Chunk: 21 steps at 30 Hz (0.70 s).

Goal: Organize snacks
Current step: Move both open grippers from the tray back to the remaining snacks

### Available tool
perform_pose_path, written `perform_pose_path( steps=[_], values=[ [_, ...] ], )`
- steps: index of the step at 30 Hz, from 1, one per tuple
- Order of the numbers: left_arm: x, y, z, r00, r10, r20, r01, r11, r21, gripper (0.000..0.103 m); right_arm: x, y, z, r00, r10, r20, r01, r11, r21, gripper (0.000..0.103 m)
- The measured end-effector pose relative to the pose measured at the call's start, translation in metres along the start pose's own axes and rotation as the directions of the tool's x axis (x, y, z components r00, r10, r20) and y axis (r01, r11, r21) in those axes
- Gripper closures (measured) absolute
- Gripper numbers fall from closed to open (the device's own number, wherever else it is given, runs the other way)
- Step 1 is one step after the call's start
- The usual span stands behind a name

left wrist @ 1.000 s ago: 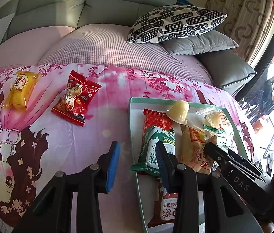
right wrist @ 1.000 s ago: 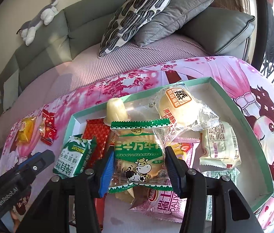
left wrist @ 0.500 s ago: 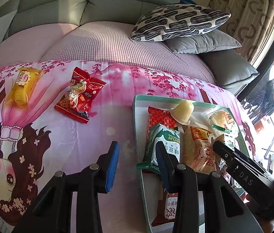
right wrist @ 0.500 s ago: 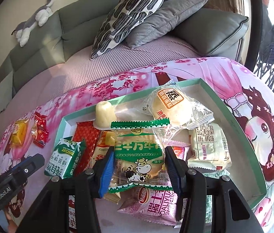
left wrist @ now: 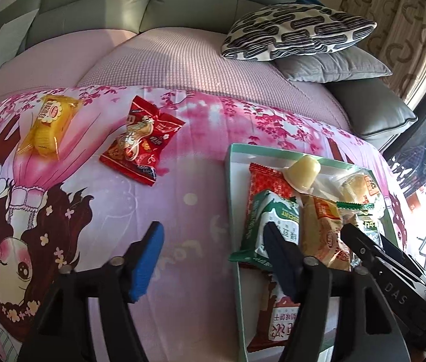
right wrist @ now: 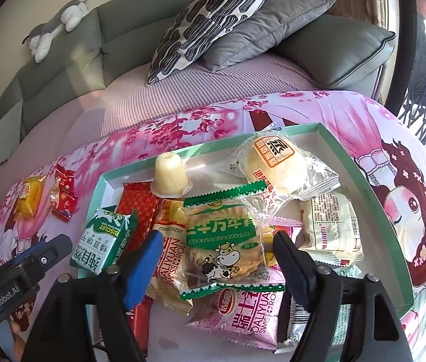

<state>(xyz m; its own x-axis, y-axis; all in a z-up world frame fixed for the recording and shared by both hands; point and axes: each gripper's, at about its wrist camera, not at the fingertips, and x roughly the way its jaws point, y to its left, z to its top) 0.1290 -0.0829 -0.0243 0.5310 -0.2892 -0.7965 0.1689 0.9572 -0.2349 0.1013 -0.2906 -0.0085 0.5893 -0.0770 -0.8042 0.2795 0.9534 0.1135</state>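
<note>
A green-rimmed tray [right wrist: 363,181] on the pink cartoon cloth holds several snack packets. My right gripper [right wrist: 217,241] hovers over the pile with its jaws opening. A cow-print biscuit packet [right wrist: 222,241] lies between the pads, which do not press on it. My left gripper [left wrist: 213,241] hangs over the cloth at the tray's left rim [left wrist: 231,181], jaws opening, nothing between them. Its right finger overlaps a green biscuit packet [left wrist: 276,220] on that rim. A yellow packet [left wrist: 46,126] and a red packet [left wrist: 142,144] lie loose on the cloth, far left.
In the tray are a jelly cup [right wrist: 169,175], a round bun packet [right wrist: 276,163], a white packet [right wrist: 330,229] and pink swiss-roll packets [right wrist: 243,313]. Behind the cloth stands a grey sofa with a patterned cushion [right wrist: 209,21] and a plush toy [right wrist: 56,27]. A window frame is at the right.
Both grippers' jaws have spread wider. The right gripper was shut on the cow-print biscuit packet and has let it go; it now lies on the pile. Neither hand has shifted.
</note>
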Motion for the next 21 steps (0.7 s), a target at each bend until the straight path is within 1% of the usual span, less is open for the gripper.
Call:
perform_pose_path(
  steps=[2,6,9,11,14,16,17,21],
  values=[
    [0.000,0.002,0.000,1.000,0.021,0.002,-0.021,1.000,0.001,0.025,0.000,0.000,0.000,1.000,0.002,0.000,-0.002,1.000,-0.001,0.014],
    [0.001,0.002,0.000,0.997,0.071,0.002,-0.071,0.997,0.010,0.019,0.000,0.000,-0.001,1.000,0.001,0.000,-0.001,1.000,-0.007,0.014],
    [0.003,0.004,0.000,0.996,0.092,-0.004,-0.092,0.996,0.012,0.019,0.001,0.000,-0.001,1.000,-0.006,-0.004,0.006,1.000,-0.013,0.013],
    [0.005,0.005,0.000,0.995,0.100,-0.007,-0.100,0.995,0.014,0.018,0.001,0.000,-0.001,1.000,-0.008,-0.005,0.008,1.000,-0.013,0.000],
    [0.006,0.005,0.000,0.993,0.114,-0.007,-0.114,0.993,0.018,0.017,-0.001,-0.001,0.000,1.000,-0.009,0.003,0.009,1.000,-0.013,0.000],
    [0.005,0.005,0.000,0.992,0.129,0.006,-0.129,0.991,0.017,0.009,-0.002,-0.002,0.000,1.000,-0.010,0.011,0.011,1.000,-0.014,0.000],
    [0.005,0.006,0.000,0.990,0.142,0.018,-0.142,0.990,0.017,0.001,-0.003,-0.002,0.001,1.000,-0.013,0.016,0.013,1.000,-0.014,0.000],
    [0.002,0.010,0.001,0.980,0.190,0.052,-0.192,0.981,0.024,0.000,-0.010,-0.001,0.002,0.998,-0.023,0.055,0.024,0.999,-0.022,0.000]
  ],
)
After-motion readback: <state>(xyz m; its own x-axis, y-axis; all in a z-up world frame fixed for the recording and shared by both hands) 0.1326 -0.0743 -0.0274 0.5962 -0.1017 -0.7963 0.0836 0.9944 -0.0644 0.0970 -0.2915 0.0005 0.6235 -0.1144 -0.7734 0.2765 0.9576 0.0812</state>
